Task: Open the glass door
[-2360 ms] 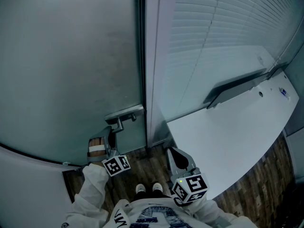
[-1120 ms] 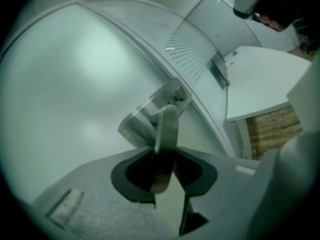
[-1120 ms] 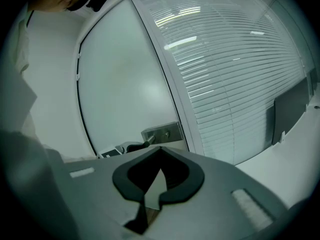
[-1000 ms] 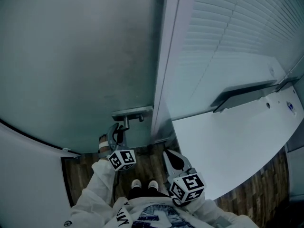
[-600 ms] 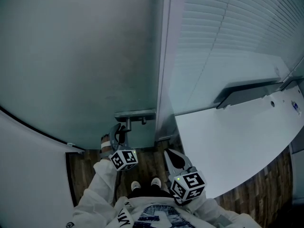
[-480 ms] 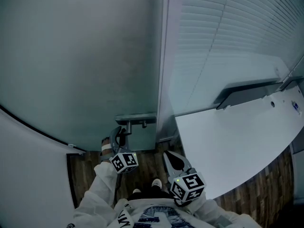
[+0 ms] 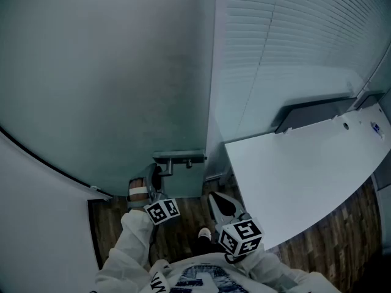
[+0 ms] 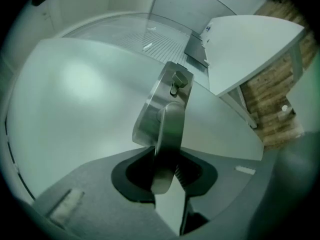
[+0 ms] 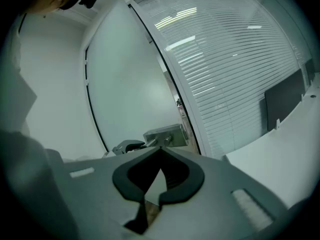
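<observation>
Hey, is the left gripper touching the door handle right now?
Touching. In the left gripper view the door handle sits inside the left gripper, with its fingers pressed on both sides.

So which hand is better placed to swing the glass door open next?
Left. The left gripper is clamped on the door handle, its fingers just eased slightly wider; the right gripper hangs shut and empty, off the glass door.
</observation>
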`<action>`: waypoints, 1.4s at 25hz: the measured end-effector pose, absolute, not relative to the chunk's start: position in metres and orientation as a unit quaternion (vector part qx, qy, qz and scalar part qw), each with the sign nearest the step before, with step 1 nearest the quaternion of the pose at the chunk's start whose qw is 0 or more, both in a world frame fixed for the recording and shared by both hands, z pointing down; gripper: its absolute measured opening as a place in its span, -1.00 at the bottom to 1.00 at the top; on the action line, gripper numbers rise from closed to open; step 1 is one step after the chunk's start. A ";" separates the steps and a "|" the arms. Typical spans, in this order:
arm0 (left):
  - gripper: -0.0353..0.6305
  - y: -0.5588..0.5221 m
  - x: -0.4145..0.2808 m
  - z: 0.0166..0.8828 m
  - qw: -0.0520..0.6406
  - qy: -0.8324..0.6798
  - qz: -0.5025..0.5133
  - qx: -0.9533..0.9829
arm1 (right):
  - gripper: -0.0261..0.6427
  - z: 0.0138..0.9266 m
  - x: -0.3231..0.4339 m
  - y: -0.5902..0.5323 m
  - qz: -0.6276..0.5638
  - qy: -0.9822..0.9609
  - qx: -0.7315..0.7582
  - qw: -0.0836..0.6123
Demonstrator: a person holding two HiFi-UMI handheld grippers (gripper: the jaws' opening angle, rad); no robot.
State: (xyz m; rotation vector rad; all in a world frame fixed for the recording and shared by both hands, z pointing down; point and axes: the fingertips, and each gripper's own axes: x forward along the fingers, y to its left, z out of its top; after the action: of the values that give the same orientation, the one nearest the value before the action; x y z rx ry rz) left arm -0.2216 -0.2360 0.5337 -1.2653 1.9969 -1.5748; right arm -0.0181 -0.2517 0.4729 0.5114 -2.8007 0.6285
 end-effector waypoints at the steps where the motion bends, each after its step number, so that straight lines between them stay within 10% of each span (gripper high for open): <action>1: -0.58 -0.234 -0.220 0.530 0.159 0.686 -0.559 -0.437 | -0.91 0.471 -0.017 -0.245 0.214 -0.955 0.175 0.112; 21: -0.53 -0.161 -0.184 0.524 0.170 0.666 -0.590 -0.425 | -0.91 0.461 0.071 -0.119 0.206 -0.948 0.223 0.095; 24: -0.88 -0.110 -0.154 0.510 0.128 0.725 -0.508 -0.447 | -0.91 0.455 0.095 -0.096 0.200 -0.948 0.227 0.095; 30: -0.88 0.002 -0.068 0.470 -0.058 0.826 -0.177 -0.531 | -0.91 0.446 0.124 -0.052 0.182 -0.956 0.209 0.094; 35: -0.88 0.068 0.003 0.449 -0.087 0.842 -0.112 -0.520 | -0.91 0.432 0.149 -0.015 0.174 -0.967 0.166 0.087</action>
State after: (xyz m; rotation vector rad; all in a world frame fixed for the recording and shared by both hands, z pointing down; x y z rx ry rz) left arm 0.0035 0.0678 0.4487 -1.7305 2.8033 -0.3727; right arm 0.1495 -0.0153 0.4316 0.4937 -2.8799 0.5178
